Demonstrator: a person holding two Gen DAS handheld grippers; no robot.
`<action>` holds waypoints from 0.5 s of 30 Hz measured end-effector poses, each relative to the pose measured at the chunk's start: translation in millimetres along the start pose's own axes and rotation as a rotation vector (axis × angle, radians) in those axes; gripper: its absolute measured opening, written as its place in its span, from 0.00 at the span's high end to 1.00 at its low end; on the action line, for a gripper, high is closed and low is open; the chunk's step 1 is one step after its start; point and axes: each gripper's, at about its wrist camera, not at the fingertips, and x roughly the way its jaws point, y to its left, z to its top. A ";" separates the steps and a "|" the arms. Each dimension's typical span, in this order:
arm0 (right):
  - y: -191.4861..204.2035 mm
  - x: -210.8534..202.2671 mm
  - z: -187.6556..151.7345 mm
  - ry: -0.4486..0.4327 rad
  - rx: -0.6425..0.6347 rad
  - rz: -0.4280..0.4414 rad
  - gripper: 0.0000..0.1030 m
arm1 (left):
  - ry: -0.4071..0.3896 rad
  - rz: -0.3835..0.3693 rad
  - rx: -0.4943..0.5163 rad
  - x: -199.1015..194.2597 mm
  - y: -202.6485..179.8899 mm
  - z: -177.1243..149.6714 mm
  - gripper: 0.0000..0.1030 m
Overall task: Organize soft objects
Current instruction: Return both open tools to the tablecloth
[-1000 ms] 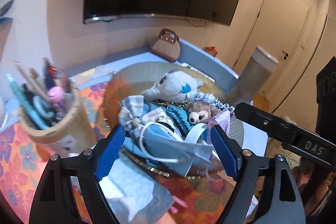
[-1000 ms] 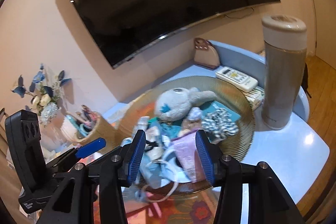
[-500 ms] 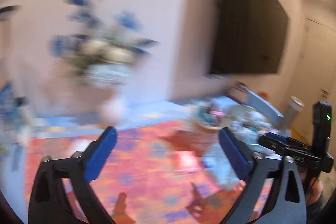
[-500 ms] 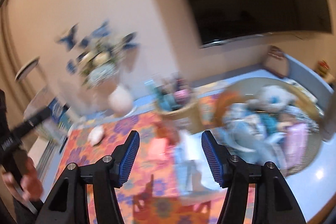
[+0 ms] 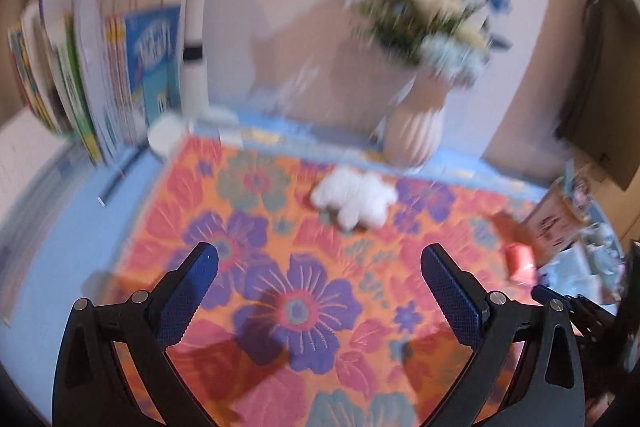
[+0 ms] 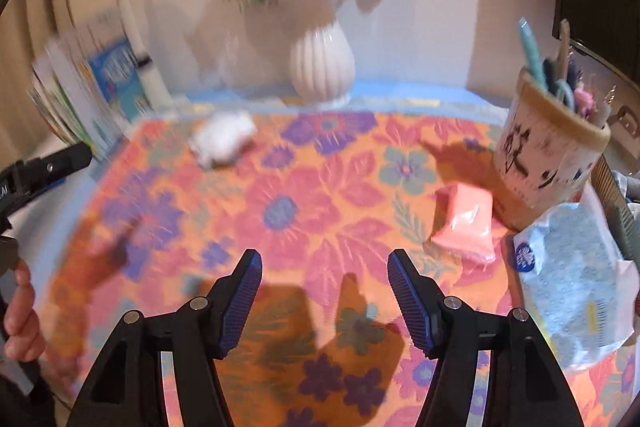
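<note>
Left gripper (image 5: pixel 320 283): jaws fully apart, nothing between them. Right gripper (image 6: pixel 325 291): jaws apart, having just been opening, nothing between them. Both hang over the floral mat (image 6: pixel 304 195). A white soft toy (image 5: pixel 354 197) lies on the mat's far part, near the ribbed vase (image 6: pixel 322 65). A pink packet (image 6: pixel 466 223) lies just beside the pen cup (image 6: pixel 548 155), whose printed characters are blurred. Book (image 5: pixel 154 59) titles cannot be read.
</note>
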 end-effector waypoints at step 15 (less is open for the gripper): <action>-1.5 38.1 -19.4 0.073 -0.042 -0.081 0.20 | 0.037 0.132 0.052 55.7 -17.4 -38.8 0.01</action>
